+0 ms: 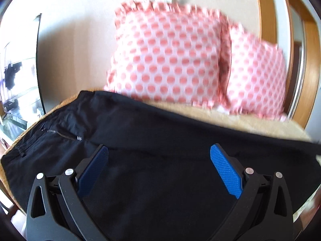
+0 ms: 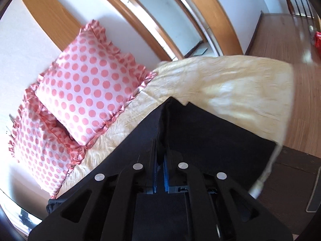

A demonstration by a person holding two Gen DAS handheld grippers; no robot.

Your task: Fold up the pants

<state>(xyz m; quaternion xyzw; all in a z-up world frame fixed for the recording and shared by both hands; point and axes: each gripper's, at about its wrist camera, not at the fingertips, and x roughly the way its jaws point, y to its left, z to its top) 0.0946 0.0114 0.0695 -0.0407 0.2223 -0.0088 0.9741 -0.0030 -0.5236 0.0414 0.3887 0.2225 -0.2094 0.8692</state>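
Jaws: one pants [image 2: 200, 124], two pillows [image 2: 84, 88].

Both wrist views low, close over the black pants [image 1: 160, 160], facing the shared polka-dot pillows [image 2: 84, 88].

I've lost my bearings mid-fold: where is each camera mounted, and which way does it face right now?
Left wrist: rides on the left tongs, looking across the black pants toward two polka-dot pillows at the wall; both blue pads show, spread wide apart over the cloth.
Right wrist: rides on the right tongs, tilted view along a pants end lifted above the cream bedspread, wooden floor beyond; pads pinched together on the fabric.
Shared: pants, pillows, bedspread.
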